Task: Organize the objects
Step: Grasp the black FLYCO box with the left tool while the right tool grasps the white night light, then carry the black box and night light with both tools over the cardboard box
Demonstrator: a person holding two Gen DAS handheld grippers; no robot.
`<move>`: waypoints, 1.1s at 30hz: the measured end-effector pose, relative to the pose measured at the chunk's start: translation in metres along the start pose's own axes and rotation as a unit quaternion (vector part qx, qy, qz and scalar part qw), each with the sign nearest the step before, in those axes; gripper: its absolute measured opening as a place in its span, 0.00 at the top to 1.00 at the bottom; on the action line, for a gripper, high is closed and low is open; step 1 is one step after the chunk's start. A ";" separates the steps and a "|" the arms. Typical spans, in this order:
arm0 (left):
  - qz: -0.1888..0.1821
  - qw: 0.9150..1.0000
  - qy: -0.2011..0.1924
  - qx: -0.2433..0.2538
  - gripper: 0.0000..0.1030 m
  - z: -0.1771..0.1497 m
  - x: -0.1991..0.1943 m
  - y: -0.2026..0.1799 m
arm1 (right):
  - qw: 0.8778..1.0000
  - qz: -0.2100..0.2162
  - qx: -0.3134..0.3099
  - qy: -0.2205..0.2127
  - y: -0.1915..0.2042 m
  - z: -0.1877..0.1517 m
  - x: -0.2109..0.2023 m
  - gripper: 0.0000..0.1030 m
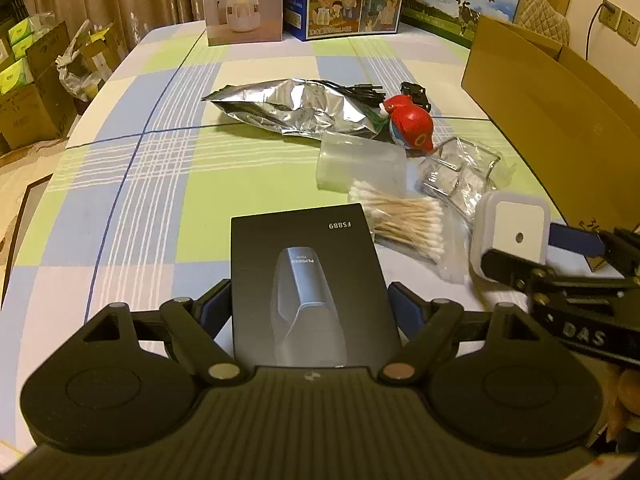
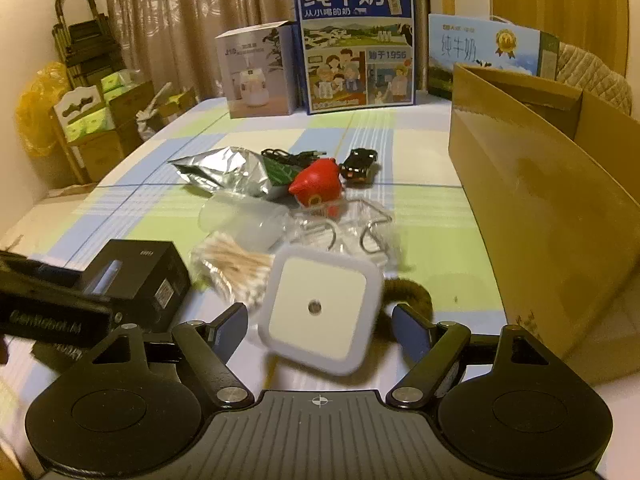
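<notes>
Black box (image 1: 310,292): flat on the table's near edge, between the spread fingers of the left gripper (image 1: 310,308), pads beside its edges, contact not clear.
White night light (image 2: 320,308): blurred, between the right gripper (image 2: 320,328) fingers, which stand apart with gaps on both sides.
Cotton swabs (image 1: 404,220): bagged, just beside the box.
Red toy (image 1: 412,124), foil bag (image 1: 296,108): farther back, mid-table.
Cardboard box (image 2: 552,200): open, at the right edge.
Surface: tablecloth (image 1: 132,200) checked in blue, green and white.
Room: curtains (image 2: 168,24) behind; milk cartons (image 2: 356,40) along the far edge; stacked boxes on the floor at left.
</notes>
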State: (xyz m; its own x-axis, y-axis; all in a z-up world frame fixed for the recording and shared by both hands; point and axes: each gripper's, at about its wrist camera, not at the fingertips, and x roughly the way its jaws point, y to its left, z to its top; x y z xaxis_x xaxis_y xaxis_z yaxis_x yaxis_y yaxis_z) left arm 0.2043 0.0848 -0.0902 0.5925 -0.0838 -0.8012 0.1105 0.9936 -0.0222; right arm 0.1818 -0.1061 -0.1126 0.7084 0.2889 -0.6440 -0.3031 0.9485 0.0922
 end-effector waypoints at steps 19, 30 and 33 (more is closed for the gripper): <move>0.007 1.000 0.010 0.012 0.24 0.006 0.014 0.000 | 0.999 -0.029 -0.014 0.008 0.009 0.003 0.009 0.38; -0.003 1.000 -0.023 -0.007 0.25 0.019 -0.013 -0.003 | 0.999 -0.024 -0.017 -0.029 0.006 0.017 -0.018 0.38; -0.004 0.999 -0.039 -0.001 0.25 0.030 -0.026 -0.013 | 0.998 -0.026 -0.014 -0.048 0.002 0.029 -0.031 0.38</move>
State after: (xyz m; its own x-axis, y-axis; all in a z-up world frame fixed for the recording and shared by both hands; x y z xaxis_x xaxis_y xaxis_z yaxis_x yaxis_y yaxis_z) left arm 0.2116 0.0720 -0.0515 0.6518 -0.0978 -0.7520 0.1147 0.9930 -0.0297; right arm 0.1775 -0.1097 -0.0707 0.7813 0.2510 -0.5715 -0.2809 0.9590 0.0371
